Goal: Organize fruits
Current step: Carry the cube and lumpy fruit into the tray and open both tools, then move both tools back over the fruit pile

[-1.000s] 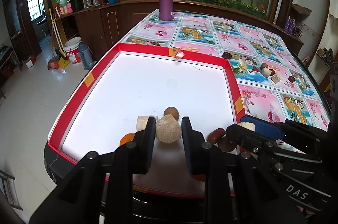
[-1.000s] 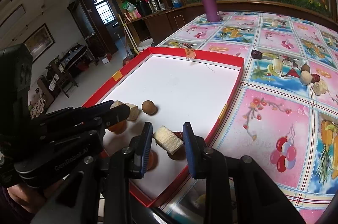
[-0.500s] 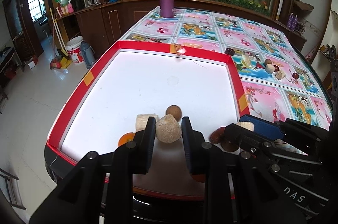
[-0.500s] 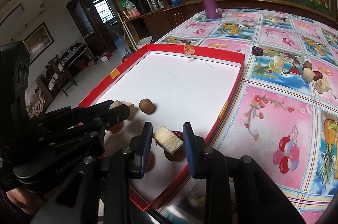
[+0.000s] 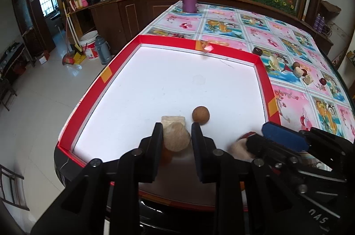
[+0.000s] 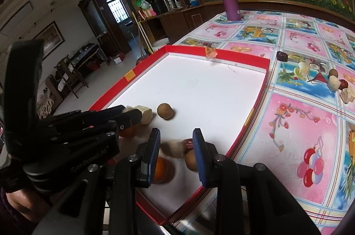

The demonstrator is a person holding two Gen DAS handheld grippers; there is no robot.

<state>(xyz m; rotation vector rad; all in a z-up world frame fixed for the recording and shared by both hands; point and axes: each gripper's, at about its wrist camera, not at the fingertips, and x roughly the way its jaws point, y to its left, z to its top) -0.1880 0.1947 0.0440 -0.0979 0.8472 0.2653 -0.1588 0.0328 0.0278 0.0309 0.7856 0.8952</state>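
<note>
Fruits (image 5: 176, 139): pale lump sits at tray's (image 5: 264, 70) near edge between left gripper (image 5: 177, 139), jaws opening, pads off. Right gripper (image 6: 176, 146) slightly parted over a blurred piece; hold unclear. Release step; next, back out, fetch tablecloth pieces (image 6: 334, 83).

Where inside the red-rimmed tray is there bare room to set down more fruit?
The red-rimmed white tray is bare across its middle and far half, from the round brown fruit to the far wall. The near edge is crowded: pale beige chunks, orange pieces and both tools.
</note>
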